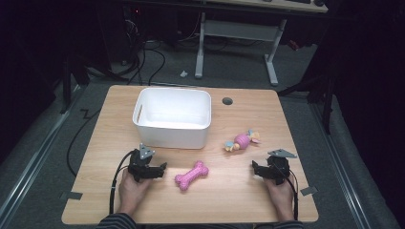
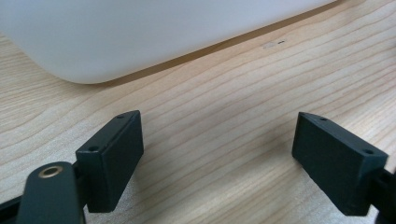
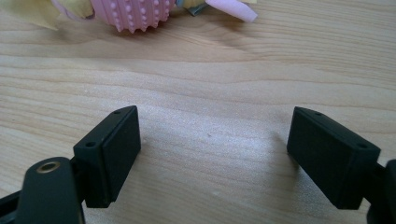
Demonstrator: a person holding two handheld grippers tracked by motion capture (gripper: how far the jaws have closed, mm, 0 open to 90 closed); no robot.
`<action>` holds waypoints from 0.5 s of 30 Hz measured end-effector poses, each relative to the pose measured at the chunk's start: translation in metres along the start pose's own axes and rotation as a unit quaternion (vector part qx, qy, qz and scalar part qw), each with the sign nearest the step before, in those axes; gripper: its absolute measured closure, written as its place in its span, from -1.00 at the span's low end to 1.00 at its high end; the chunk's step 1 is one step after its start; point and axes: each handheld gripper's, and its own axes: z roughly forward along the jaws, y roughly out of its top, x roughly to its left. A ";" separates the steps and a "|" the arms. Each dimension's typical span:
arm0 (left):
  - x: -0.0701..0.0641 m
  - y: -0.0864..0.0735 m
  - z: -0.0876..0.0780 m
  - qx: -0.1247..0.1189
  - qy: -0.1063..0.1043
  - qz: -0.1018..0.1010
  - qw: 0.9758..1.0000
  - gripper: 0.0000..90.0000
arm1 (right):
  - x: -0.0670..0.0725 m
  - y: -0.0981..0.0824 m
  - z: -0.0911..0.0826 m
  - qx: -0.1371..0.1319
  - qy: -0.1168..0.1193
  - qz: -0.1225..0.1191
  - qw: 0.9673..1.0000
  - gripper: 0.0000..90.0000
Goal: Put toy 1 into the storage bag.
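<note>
Pink bone toy (image 1: 191, 176) is recorded in the high view lying flat on the table (image 1: 239, 205), in front of the white bin (image 1: 172, 117) and apart from it, between the two tools. The left tool (image 1: 161, 171) rests just beside the bone, the right tool (image 1: 254, 168) well apart from it; both are seen with jaws spread wide and nothing held. A second pink toy (image 1: 242, 141) with pale tufts lies to the right of the bin.

In the left gripper view, the jaws stand wide over bare wood, with the bin wall (image 2: 140, 37) ahead.

In the right gripper view, the jaws are likewise wide and empty; the knobbed pink toy (image 3: 135, 11) lies ahead of them.

The bone is judged light, rubbery and slightly yielding, its studded surface unlikely to slip. The narrow waist between the two knobbed ends is judged the best place to be gripped.
</note>
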 end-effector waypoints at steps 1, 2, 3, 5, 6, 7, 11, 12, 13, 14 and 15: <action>0.000 0.000 0.000 0.000 0.000 0.000 1.000 -0.63 | 0.000 0.000 0.000 0.000 0.000 0.000 1.000 -0.61; 0.000 0.000 0.000 0.000 0.000 0.000 1.000 -0.63 | 0.000 0.000 0.000 0.000 0.000 0.000 1.000 -0.61; 0.000 0.000 0.000 0.000 0.000 0.000 1.000 -0.63 | 0.000 0.000 0.000 0.000 0.000 0.000 1.000 -0.61; 0.000 0.000 0.000 0.000 0.000 0.000 1.000 -0.63 | 0.000 0.000 0.000 0.000 0.000 0.000 1.000 -0.61; 0.000 0.000 0.000 0.000 -0.001 0.000 1.000 -0.63 | 0.000 0.000 0.000 0.001 -0.001 -0.001 1.000 -0.61; 0.000 0.000 0.000 0.000 -0.001 0.000 1.000 -0.63 | 0.000 0.000 0.000 0.000 -0.001 -0.001 1.000 -0.61; 0.000 0.000 0.000 0.001 -0.001 0.000 1.000 -0.63 | 0.000 0.000 0.000 0.000 -0.001 0.000 1.000 -0.61; 0.000 0.000 0.000 0.000 -0.001 0.000 1.000 -0.63 | 0.000 0.000 0.000 0.000 -0.001 0.000 1.000 -0.61; 0.000 0.000 0.000 0.001 -0.001 0.000 1.000 -0.63 | 0.000 0.000 0.000 0.000 -0.001 0.000 1.000 -0.61; 0.000 0.000 0.000 0.001 -0.002 0.001 1.000 -0.63 | 0.000 0.000 0.000 0.000 -0.001 0.001 1.000 -0.61; 0.000 0.000 0.000 0.001 -0.002 0.001 1.000 -0.63 | 0.000 0.000 0.000 0.000 -0.001 0.001 1.000 -0.61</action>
